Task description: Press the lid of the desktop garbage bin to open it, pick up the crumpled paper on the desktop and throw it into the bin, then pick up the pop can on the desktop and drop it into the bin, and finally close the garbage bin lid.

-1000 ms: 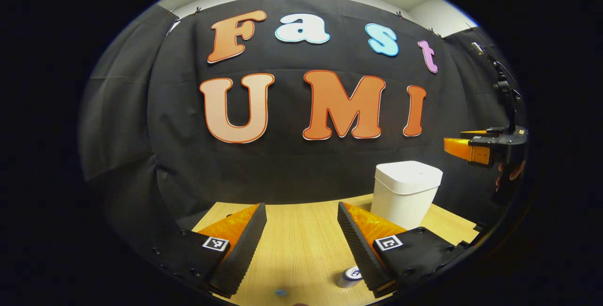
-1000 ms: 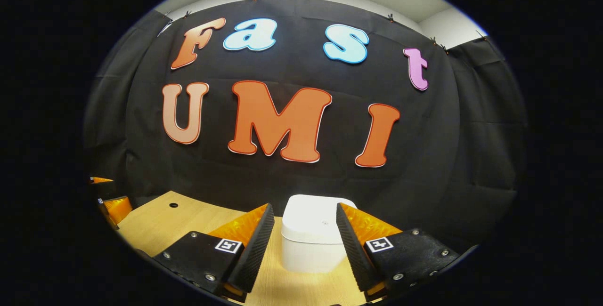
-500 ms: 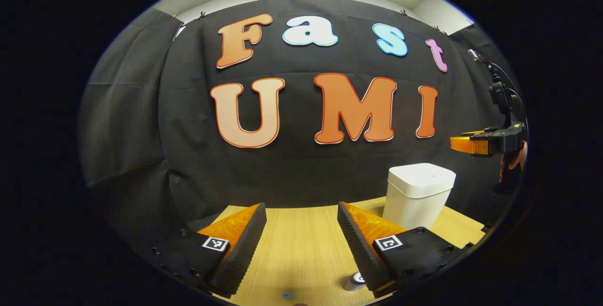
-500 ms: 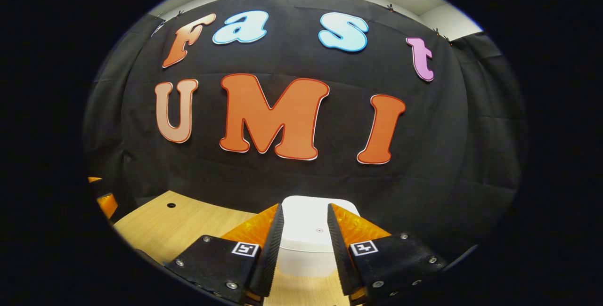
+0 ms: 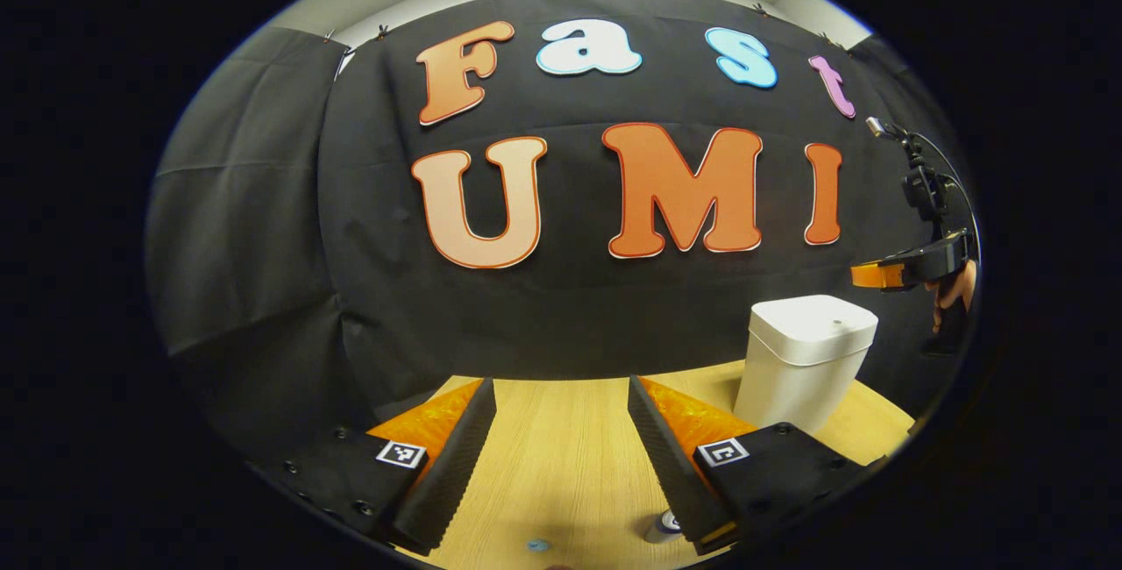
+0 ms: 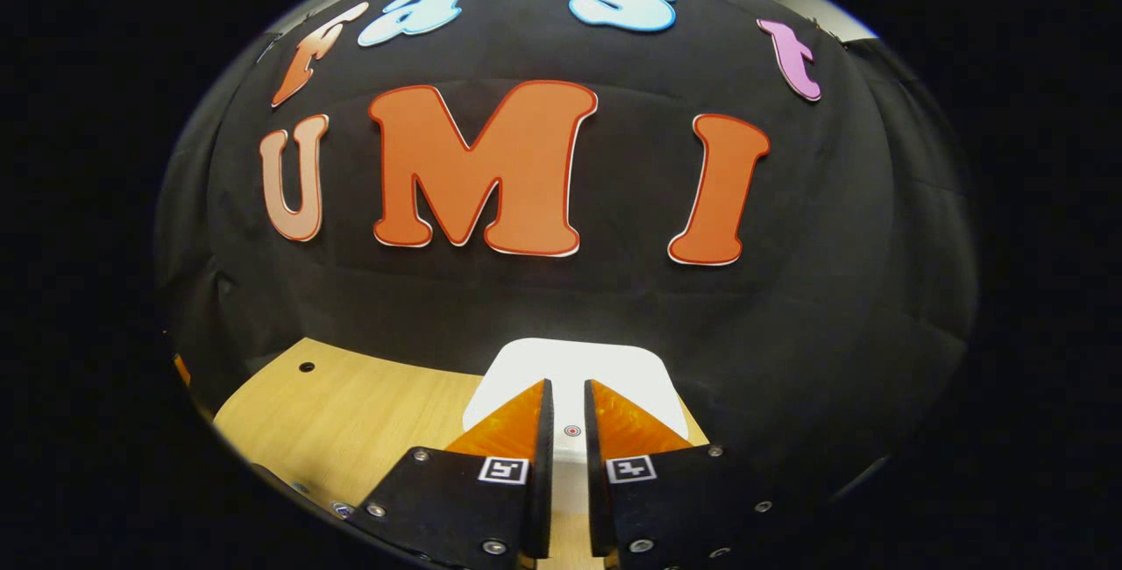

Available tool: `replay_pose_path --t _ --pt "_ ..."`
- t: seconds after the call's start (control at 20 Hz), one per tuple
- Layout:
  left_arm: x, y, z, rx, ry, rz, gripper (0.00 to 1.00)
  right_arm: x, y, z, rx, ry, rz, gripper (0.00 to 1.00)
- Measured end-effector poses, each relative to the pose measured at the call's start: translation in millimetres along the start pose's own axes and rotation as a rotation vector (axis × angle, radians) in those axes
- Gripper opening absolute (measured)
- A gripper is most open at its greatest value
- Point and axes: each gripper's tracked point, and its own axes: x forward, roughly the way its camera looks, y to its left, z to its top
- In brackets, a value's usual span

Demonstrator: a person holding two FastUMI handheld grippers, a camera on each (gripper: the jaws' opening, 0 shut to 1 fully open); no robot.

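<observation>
In the left gripper view the white garbage bin (image 5: 805,361) stands at the right on the wooden table (image 5: 561,465), its lid down. My left gripper (image 5: 561,384) hovers open over the table with nothing between its fingers. A pop can (image 5: 662,526) peeks out low behind its right finger. The right gripper (image 5: 875,275) hangs just above and right of the bin. In the right gripper view my right gripper (image 6: 568,384) is almost shut, only a narrow slit left, directly above the bin lid (image 6: 574,366). A small red dot (image 6: 571,431) on the lid shows through the slit.
A hand (image 5: 951,291) holds the right gripper at the far right. A small blue spot (image 5: 536,545) lies on the table near the front edge. The tabletop (image 6: 351,412) has a small round hole (image 6: 306,367) at the left. The black wall stands close behind the bin.
My right gripper's fingers have narrowed from wide open to almost shut while it moved in over the bin lid. The left gripper drifted left, so the bin and can slid right and down.
</observation>
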Motion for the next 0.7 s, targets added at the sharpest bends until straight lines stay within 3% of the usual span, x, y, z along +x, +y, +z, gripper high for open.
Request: replay_pose_path --t 0.15,0.6,0.7 --pt "-0.5 0.1 -2.8 0.014 0.017 0.021 0.97 15.0 -5.8 -12.8 0.004 0.043 -0.001 0.10" --pt "-1.2 -25.3 -13.0 0.042 0.067 0.073 0.99 36.4 1.8 -39.8 0.002 0.095 0.098 0.10" --pt "-5.2 -29.8 -13.0 0.045 0.070 0.086 0.99 42.5 -2.1 -45.7 -0.009 0.101 0.100 0.05"
